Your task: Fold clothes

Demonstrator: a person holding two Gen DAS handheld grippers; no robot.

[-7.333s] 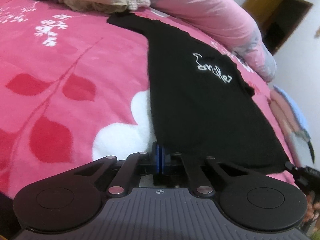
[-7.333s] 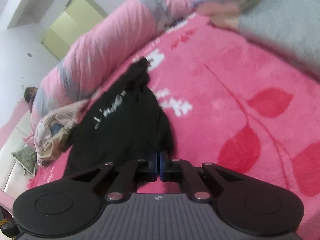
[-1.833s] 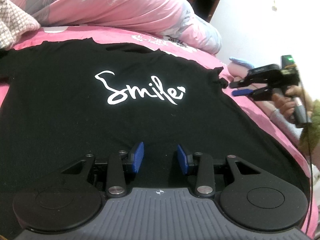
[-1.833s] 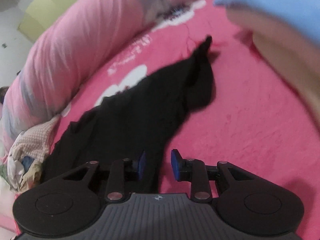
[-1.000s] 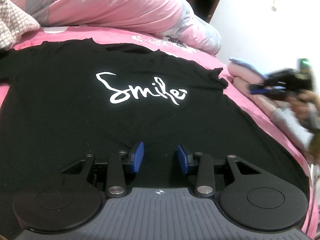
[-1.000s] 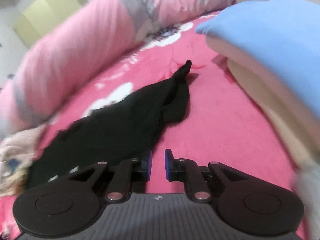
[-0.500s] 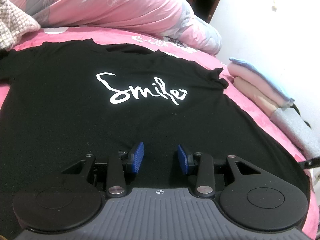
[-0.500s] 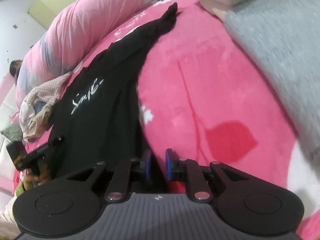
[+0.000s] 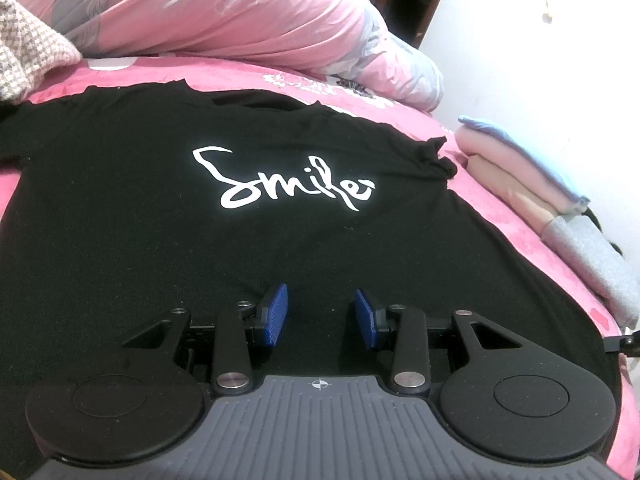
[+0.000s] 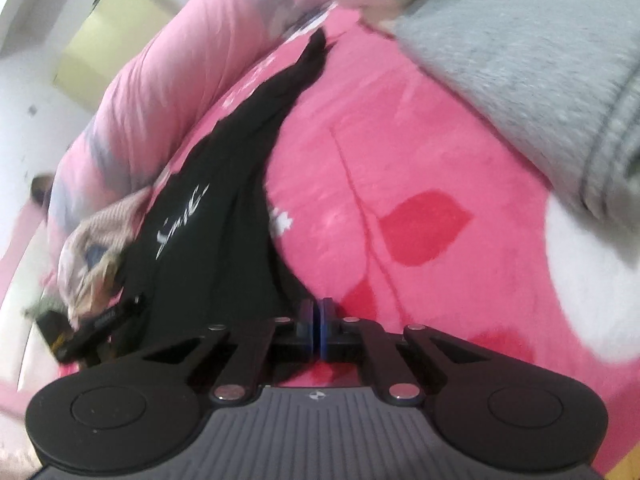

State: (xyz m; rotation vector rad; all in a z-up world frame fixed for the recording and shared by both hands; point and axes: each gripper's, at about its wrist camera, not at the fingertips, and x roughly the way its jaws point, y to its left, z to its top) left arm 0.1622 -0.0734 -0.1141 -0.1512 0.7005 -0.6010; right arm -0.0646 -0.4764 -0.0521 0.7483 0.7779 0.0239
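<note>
A: Across the left wrist view, what lies where?

B: From nine to three o'clock the black T-shirt [image 9: 280, 216] lies flat on the pink blanket [image 9: 472, 128], its white "Smile" print [image 9: 284, 184] near centre. At six o'clock the left gripper [image 9: 322, 314] hovers over the shirt's lower part with its blue pads spread, nothing between them. A stack of folded clothes [image 9: 552, 196] sits at three o'clock, a pink duvet [image 9: 240, 12] at twelve.

A: And the right wrist view?

B: At six o'clock the right gripper [image 10: 317, 330] has just been closing; its pads meet at the shirt's near corner [image 10: 296, 284], though I cannot tell whether cloth is pinched. The shirt [image 10: 224, 200] runs toward twelve, a grey folded garment [image 10: 520, 60] at two.
</note>
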